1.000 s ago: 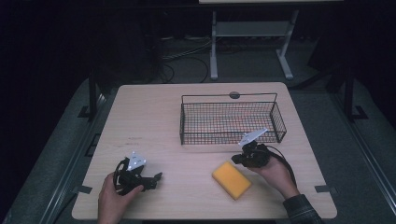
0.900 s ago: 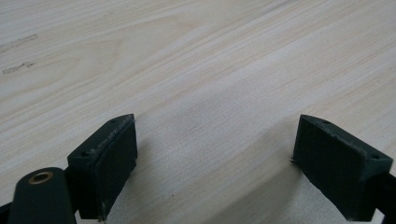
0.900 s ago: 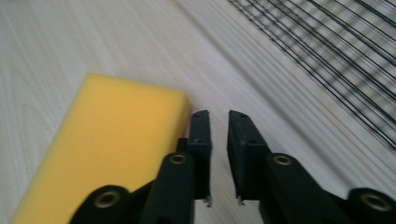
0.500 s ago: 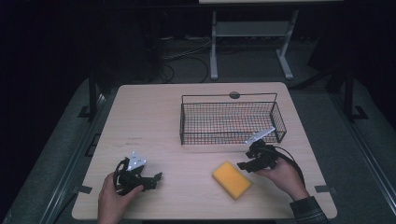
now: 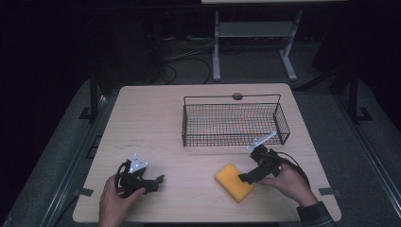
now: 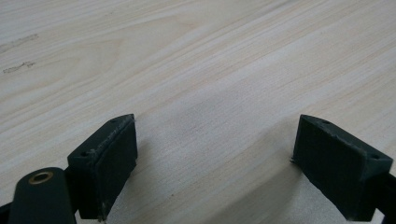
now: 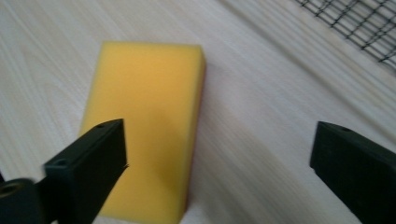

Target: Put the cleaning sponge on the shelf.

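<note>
On the near right of the table (image 5: 142, 118), I am bringing my right gripper (image 5: 247, 178) to the yellow sponge (image 5: 235, 182), its jaws having just been opening wide and nothing between them yet. Pickup is barely begun, I judge; grasping and the wire basket (image 5: 234, 124) remain. One fingertip (image 7: 91, 161) is hanging over the sponge's edge, the other over bare wood. My left gripper (image 5: 158, 179) is resting, jaws apart and empty.
</note>
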